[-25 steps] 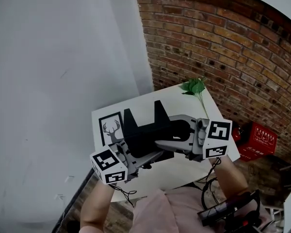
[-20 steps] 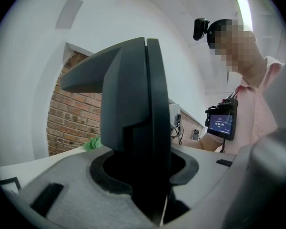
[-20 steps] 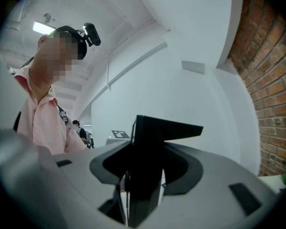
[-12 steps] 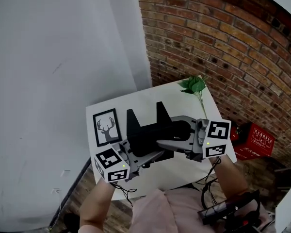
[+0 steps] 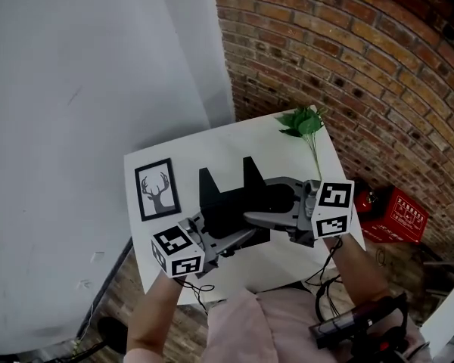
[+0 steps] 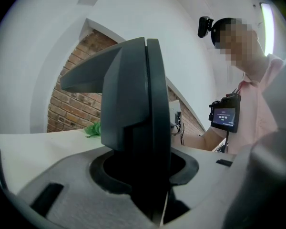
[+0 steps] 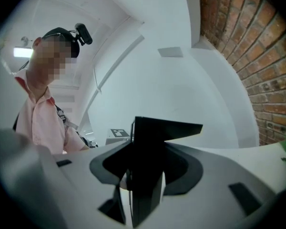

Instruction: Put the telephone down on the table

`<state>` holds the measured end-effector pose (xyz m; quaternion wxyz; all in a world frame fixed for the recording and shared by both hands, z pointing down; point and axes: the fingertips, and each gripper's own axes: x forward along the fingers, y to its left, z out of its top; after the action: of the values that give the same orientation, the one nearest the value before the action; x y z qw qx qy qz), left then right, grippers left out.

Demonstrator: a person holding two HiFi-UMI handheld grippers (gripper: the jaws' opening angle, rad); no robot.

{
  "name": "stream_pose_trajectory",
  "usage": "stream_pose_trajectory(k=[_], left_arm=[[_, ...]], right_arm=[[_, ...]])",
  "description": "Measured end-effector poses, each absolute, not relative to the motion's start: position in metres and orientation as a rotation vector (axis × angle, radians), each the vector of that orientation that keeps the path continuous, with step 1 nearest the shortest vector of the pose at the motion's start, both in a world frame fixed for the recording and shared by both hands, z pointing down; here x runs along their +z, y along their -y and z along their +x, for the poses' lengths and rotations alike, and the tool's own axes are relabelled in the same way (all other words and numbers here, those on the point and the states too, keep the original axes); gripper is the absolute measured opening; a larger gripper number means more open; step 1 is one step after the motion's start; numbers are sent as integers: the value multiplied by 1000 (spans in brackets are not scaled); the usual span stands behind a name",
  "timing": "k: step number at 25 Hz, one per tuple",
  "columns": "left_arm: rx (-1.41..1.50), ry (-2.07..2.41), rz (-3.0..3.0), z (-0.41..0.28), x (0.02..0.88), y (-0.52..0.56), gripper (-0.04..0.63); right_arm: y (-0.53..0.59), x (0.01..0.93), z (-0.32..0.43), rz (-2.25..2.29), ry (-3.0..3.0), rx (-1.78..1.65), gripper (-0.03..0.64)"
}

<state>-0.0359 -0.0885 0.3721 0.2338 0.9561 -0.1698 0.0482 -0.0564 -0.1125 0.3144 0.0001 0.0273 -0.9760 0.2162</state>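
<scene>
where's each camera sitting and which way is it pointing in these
Head view: on the person's head, looking steeply down at the white table beside the brick wall; shows the forearms, left gripper and right gripper, both clamped on the black telephone.
Left gripper view: on the left gripper, looking along its jaws past the telephone; the person's pink shirt at right.
Right gripper view: on the right gripper, facing roughly the opposite way; shirt at left.
Shared: both gripper views show the telephone between their jaws.
</scene>
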Motion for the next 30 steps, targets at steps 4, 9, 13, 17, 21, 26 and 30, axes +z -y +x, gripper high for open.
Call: stream_pose_trajectory(k=[4, 9, 13, 17, 21, 26, 30], left_arm=[[130, 460, 2580, -30, 389, 92, 169], [125, 454, 2525, -26, 411, 96, 169], [128, 452, 2483, -24, 426, 97, 169], [128, 443, 2442, -22, 442, 98, 169], [118, 432, 2401, -21, 456, 98, 169], [117, 424, 2361, -19, 474, 100, 169], [106, 416, 2322, -19, 486, 100, 169]], right_arm=[[118, 333, -51, 76, 3035, 750, 195], [125, 356, -48, 69, 2998, 826, 193], [127, 373, -46, 63, 2969, 888, 195], [130, 390, -45, 63, 2937, 946, 195], [133, 406, -45, 64, 2905, 994, 195], [136, 425, -44, 65, 2864, 1051, 195], [137, 440, -44, 63, 2832, 1103, 195]])
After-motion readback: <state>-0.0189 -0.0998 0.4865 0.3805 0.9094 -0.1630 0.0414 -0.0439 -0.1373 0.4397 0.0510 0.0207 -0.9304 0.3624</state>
